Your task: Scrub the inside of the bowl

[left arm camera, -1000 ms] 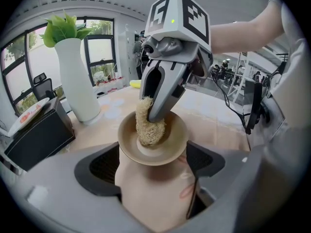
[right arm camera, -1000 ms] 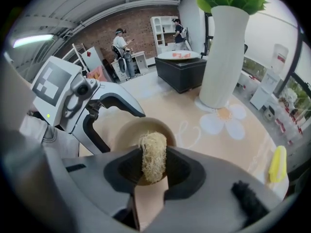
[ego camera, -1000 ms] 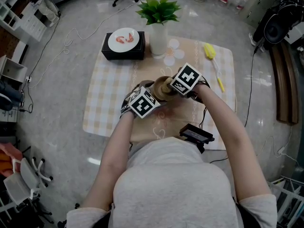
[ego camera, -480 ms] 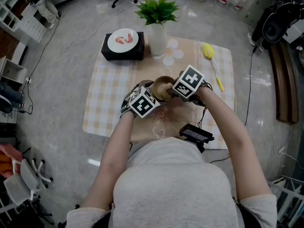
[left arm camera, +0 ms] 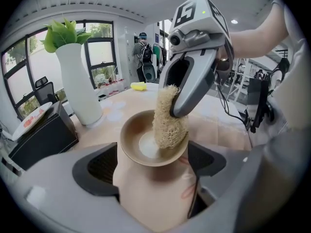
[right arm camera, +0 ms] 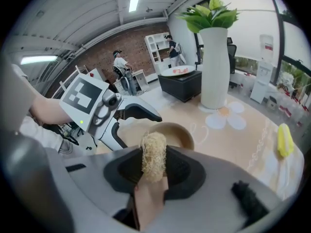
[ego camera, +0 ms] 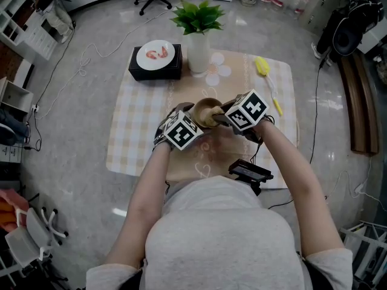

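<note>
A tan bowl point(ego camera: 207, 110) rests on the tablecloth at mid-table. My left gripper point(ego camera: 192, 121) holds it from the left, with the jaws on either side of the bowl point(left arm camera: 146, 147). My right gripper point(ego camera: 227, 115) comes in from the right and is shut on a straw-coloured loofah sponge point(right arm camera: 153, 155). In the left gripper view the sponge point(left arm camera: 167, 123) hangs from the right gripper point(left arm camera: 187, 89) and presses into the bowl's right inner side. A pale patch shows on the bowl's bottom. In the right gripper view the bowl point(right arm camera: 171, 132) lies just beyond the sponge.
A white vase with a green plant point(ego camera: 198, 50) stands behind the bowl. To its left a black box carries a white plate point(ego camera: 155, 54). A yellow brush point(ego camera: 266, 71) lies at the back right. A black device point(ego camera: 250, 171) sits at the table's near edge.
The right gripper has shifted a little to the right and toward me, dragging the sponge across the bowl. The left gripper and the bowl have stayed in place.
</note>
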### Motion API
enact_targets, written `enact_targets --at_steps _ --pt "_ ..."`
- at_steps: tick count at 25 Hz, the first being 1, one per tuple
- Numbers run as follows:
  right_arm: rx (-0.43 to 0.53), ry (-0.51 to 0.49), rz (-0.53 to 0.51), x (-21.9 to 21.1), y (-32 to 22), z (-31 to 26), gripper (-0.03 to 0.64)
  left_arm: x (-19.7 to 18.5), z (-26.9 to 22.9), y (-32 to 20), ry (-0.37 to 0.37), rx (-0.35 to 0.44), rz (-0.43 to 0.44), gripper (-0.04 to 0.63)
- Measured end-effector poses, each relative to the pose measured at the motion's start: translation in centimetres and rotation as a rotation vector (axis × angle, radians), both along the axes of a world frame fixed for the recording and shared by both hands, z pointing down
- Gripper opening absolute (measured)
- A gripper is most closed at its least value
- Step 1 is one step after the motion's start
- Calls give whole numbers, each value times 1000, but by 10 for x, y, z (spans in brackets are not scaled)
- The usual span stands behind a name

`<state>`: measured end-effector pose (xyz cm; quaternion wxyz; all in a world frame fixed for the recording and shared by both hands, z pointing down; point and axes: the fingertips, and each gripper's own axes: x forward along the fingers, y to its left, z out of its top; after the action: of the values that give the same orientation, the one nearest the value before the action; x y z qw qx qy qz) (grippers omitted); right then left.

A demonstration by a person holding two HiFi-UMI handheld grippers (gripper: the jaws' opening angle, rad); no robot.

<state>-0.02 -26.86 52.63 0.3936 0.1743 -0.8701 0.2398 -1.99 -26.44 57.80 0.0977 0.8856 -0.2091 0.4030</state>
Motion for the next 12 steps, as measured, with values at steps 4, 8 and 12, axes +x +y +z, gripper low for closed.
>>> enact_targets --at_steps 4,8,12 --pt "62 -37 54 -2 -2 -10 104 -2 -9 -2 30 23 -21 483" --pt "145 -64 133 0 -10 -21 104 -5 -19 -1 52 44 -28 494" --pt "215 -113 233 1 -19 -35 104 -6 -29 4 76 67 -23 499"
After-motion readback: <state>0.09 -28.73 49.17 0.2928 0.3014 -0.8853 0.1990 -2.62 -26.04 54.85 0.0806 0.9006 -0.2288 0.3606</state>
